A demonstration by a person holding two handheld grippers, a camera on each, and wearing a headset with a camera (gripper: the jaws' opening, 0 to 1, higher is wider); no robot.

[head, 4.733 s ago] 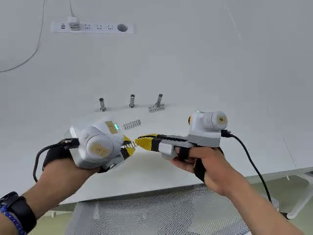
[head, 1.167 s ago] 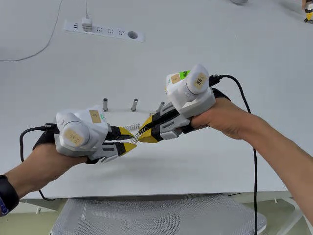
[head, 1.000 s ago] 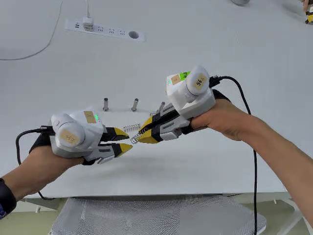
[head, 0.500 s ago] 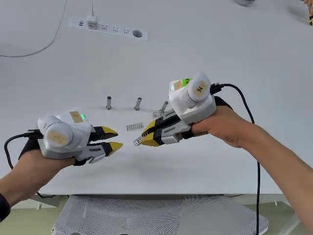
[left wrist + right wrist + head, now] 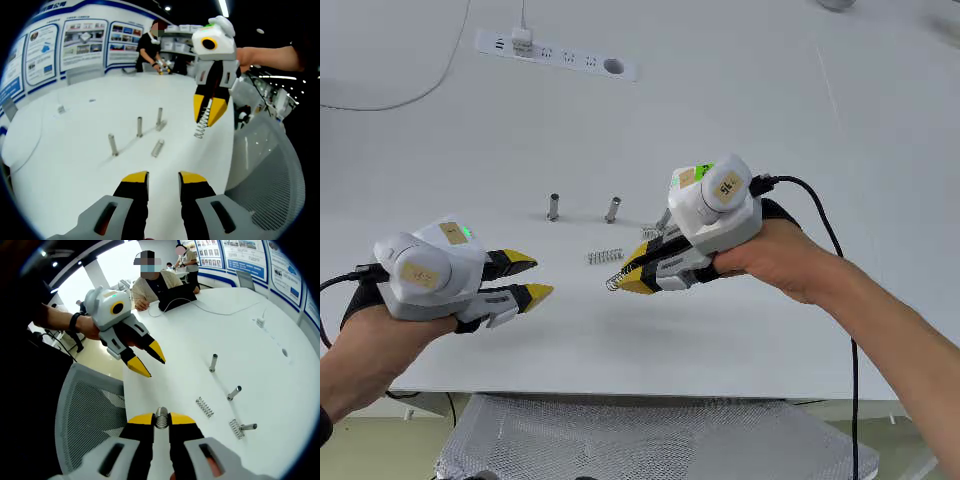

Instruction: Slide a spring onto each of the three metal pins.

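Spring [image 5: 611,283] is jutting lengthwise from my clenched right gripper [image 5: 626,281] toward my released left gripper [image 5: 542,274], pins [image 5: 612,209] standing nearer the far edge of the desk [image 5: 770,120].

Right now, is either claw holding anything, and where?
The right gripper pinches a spring by one end; the left gripper is open and empty.

Head view overhead; opposed gripper views share pins [image 5: 612,209].
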